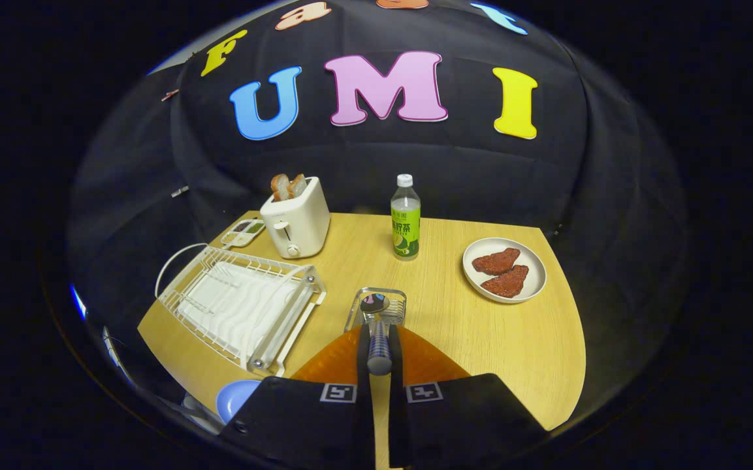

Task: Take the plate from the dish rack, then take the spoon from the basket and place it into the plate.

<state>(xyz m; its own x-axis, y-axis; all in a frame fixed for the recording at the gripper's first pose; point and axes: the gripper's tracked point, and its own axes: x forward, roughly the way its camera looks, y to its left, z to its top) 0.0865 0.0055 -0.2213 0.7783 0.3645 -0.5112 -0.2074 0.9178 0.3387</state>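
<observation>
Spoon (378,339) clenched between fingers (379,365), lifted above orange plate (428,359) on near tabletop (480,326), likely poised for drop. Basket (392,303) just beyond; dish rack (239,307) left.

Bottle (405,219) at 12 o'clock beyond the fingers: green label w/ print, too small to read; nothing else legible

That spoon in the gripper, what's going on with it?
The gripper is shut on the spoon, pinching its handle while the bowl end hangs over the metal basket. An orange plate lies right under the fingers, already out of the white dish rack. So the spoon is likely headed into that plate. A toaster, a bottle and a plate of meat stand beyond.
</observation>
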